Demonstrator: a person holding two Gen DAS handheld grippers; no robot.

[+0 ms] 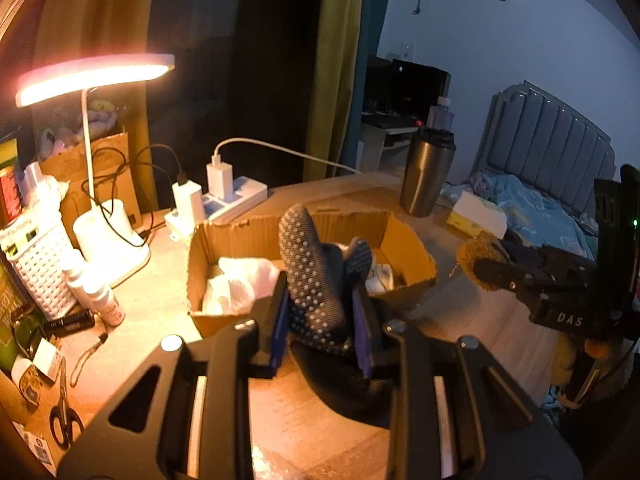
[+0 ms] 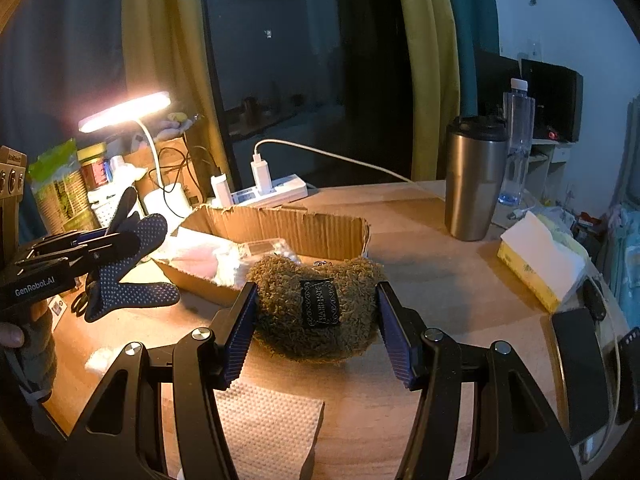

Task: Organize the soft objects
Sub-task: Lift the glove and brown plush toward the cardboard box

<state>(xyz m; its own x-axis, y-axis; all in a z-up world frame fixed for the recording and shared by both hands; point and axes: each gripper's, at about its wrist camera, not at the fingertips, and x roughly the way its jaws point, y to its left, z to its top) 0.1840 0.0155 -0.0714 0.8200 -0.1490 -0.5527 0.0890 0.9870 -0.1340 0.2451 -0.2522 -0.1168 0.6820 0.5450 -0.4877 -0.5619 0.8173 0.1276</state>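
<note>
My left gripper [image 1: 322, 300] is shut on a dark dotted glove [image 1: 312, 276] and holds it above the desk, in front of an open cardboard box [image 1: 408, 256]. The glove [image 2: 128, 280] and left gripper [image 2: 116, 242] also show at the left of the right wrist view. White soft cloth [image 1: 236, 284] lies inside the box. My right gripper [image 2: 316, 312] is shut on a brown fuzzy plush item [image 2: 280, 308] with a black label. It shows at the right of the left wrist view [image 1: 478, 254].
A lit desk lamp [image 1: 92, 76], power strip with chargers [image 1: 236, 196], steel tumbler [image 2: 474, 180], water bottle [image 2: 518, 136] and tissue box [image 2: 536, 264] stand around the box. A paper towel [image 2: 268, 432] lies near me. Scissors [image 1: 64, 420] and small bottles sit left.
</note>
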